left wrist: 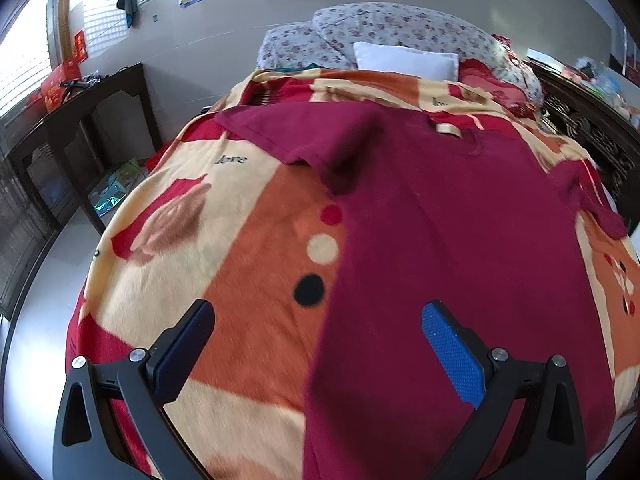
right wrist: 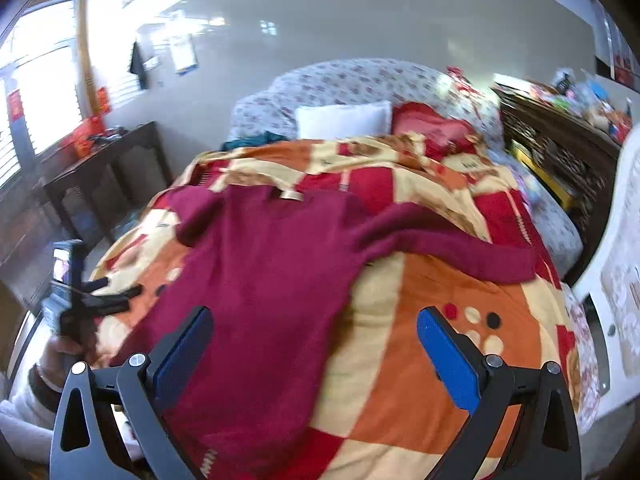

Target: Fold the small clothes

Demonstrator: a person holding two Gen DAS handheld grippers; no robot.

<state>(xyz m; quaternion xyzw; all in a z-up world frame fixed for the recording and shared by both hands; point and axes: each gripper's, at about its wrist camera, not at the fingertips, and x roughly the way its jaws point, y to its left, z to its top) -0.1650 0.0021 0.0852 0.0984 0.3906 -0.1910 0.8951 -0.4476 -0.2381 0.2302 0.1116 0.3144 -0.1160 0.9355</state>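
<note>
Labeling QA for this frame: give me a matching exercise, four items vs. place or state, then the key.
Items:
1. maroon shirt
2. white pillow
3. left gripper
4. dark wooden table

Place or state:
A. at the head of the bed
B. spread flat on the blanket
C. beside the bed, near the window
D. open, holding nothing

Pairs: 1-B, 2-A, 3-D, 4-C

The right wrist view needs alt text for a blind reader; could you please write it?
A maroon long-sleeved top lies spread flat on a bed's orange, red and cream blanket, with the open right tool above its hem. The left tool hovers at the left edge.
</note>
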